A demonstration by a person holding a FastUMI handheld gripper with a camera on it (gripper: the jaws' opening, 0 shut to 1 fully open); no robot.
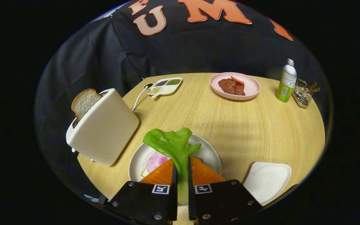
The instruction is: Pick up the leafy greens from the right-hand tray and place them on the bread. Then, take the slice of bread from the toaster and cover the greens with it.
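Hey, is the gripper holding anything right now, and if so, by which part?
Yes. The gripper is shut on the leafy greens, both fingers pinching the pale stem end, the leaf fanning out ahead of them above the plate.

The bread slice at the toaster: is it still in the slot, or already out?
In. The bread slice stands up out of the toaster slot, lower part hidden inside. The gripper is shut on the leafy greens.

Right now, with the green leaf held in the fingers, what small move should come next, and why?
Probably lower the leafy greens a little and then open. The fingers are shut on the stem, and the leaf hangs over the round plate, where a ham slice lies on the bread. The toast waits in the toaster.
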